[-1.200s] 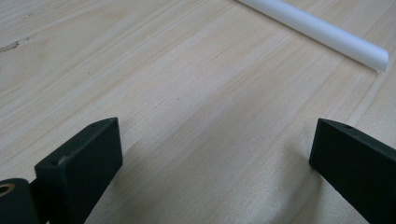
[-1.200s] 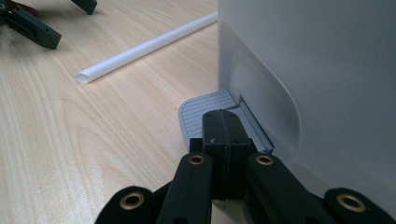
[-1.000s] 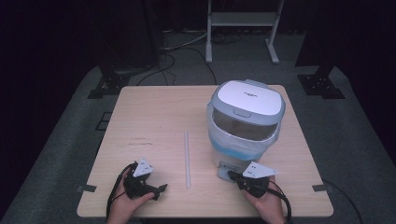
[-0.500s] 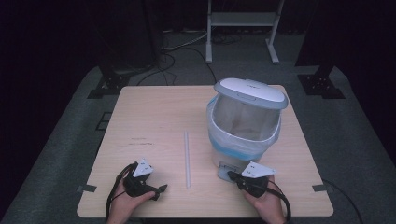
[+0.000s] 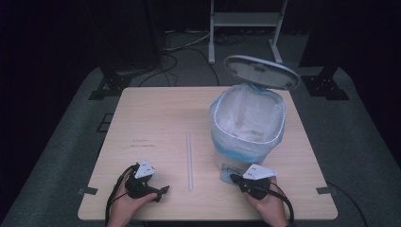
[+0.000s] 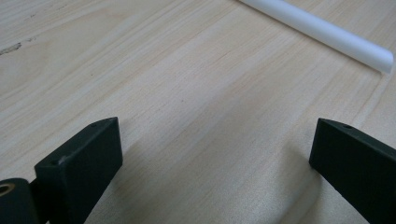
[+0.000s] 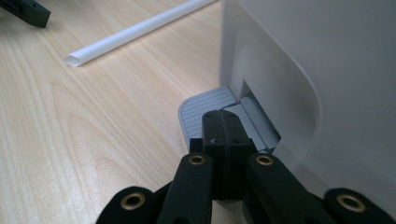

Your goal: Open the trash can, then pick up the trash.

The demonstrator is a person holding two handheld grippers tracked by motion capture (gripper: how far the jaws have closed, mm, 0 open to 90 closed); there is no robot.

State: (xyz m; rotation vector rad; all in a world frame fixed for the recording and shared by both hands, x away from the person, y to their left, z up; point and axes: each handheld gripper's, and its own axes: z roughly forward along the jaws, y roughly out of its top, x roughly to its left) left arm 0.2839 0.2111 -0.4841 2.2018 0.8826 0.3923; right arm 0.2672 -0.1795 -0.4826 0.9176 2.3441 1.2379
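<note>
A white pedal bin (image 5: 246,137) with a blue-edged liner stands on the right half of the table, its lid (image 5: 261,72) tipped up and back. My right gripper (image 5: 235,178) is at the foot of the bin. In the right gripper view its jaws are shut together with nothing between them, and their tips (image 7: 223,122) rest on the grey ribbed pedal (image 7: 205,109). My left gripper (image 5: 163,190) lies near the front edge on the left, jaws wide open over bare wood (image 6: 217,140). A white tube (image 5: 189,161) lies between the two hands.
The wooden table (image 5: 156,118) has tape marks at its front corners. The tube's near end (image 6: 322,32) lies just beyond the left jaws and appears again in the right gripper view as the tube (image 7: 135,30). Dark floor, cables and a metal stand (image 5: 246,19) lie behind the table.
The bin's lid has swung from closed to fully raised, exposing the liner. Both hands have stayed where they were.
</note>
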